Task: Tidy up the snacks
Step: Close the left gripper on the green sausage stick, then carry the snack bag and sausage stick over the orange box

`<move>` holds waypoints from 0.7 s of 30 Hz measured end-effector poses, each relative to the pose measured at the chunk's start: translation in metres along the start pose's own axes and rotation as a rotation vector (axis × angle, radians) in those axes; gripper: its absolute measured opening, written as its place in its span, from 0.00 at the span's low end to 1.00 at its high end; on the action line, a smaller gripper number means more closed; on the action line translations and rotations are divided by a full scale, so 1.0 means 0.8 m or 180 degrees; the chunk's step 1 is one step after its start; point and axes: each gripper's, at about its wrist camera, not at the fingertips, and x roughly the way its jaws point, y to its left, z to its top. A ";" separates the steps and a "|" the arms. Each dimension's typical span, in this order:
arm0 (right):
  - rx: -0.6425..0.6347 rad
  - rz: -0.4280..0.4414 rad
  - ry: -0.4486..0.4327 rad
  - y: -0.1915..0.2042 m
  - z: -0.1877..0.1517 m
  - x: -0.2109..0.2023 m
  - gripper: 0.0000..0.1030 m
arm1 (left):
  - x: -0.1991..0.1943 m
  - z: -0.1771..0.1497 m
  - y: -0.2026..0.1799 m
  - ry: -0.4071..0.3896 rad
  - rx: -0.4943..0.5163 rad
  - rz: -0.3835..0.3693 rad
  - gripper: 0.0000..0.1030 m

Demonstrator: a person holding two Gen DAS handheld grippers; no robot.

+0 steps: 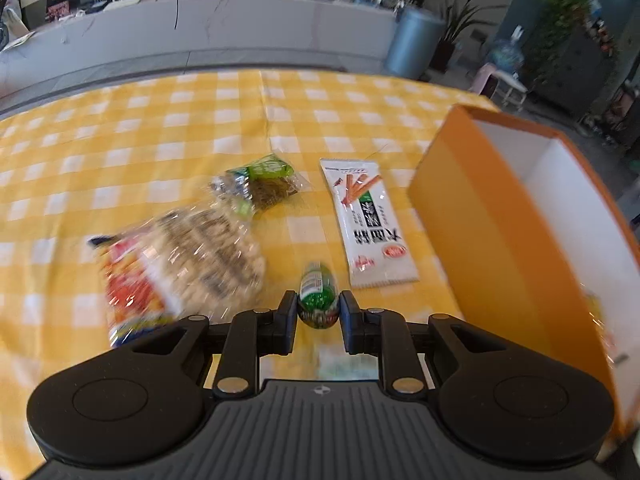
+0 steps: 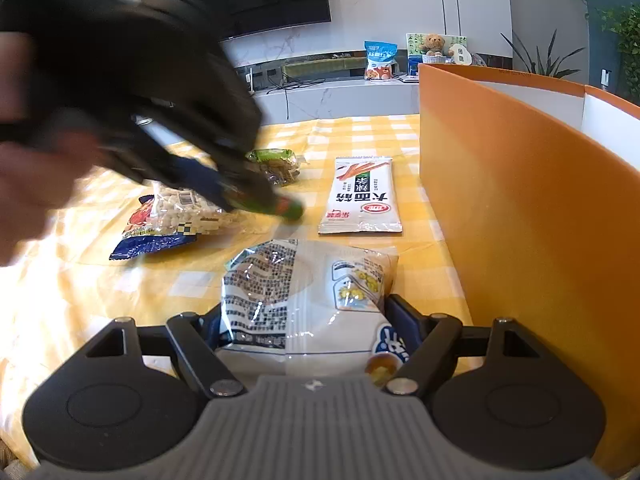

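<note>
A small green packet (image 1: 317,298) is pinched in the left claw (image 1: 319,312). A soft, crinkly white bag (image 2: 304,300) lies between the right claw's (image 2: 302,320) wide-spread jaws; whether it is gripped cannot be told. Being light and slippery, it is best taken at its edge.

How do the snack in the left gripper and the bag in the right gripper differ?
The green sausage-shaped snack is small, round and narrow; the white printed bag is wide and flat. The left gripper pinches the snack at its sides with jaws nearly closed; the right gripper spreads wide around the bag. Both are gripped, beside the orange box.
</note>
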 end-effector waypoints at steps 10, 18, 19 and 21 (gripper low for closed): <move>-0.0017 -0.0023 0.0012 0.002 0.000 0.000 0.74 | -0.034 -0.080 0.022 0.0306 0.0088 0.0080 0.24; -0.0042 -0.0044 0.0019 0.003 0.000 0.001 0.74 | -0.018 -0.101 0.031 0.0509 0.0100 0.0140 0.24; -0.0047 -0.0047 0.0019 0.004 -0.001 0.001 0.74 | -0.016 -0.100 0.032 0.0520 0.0119 0.0143 0.26; -0.0061 -0.0052 0.0023 0.005 -0.001 0.002 0.75 | -0.014 -0.096 0.033 0.0474 0.0078 0.0222 0.33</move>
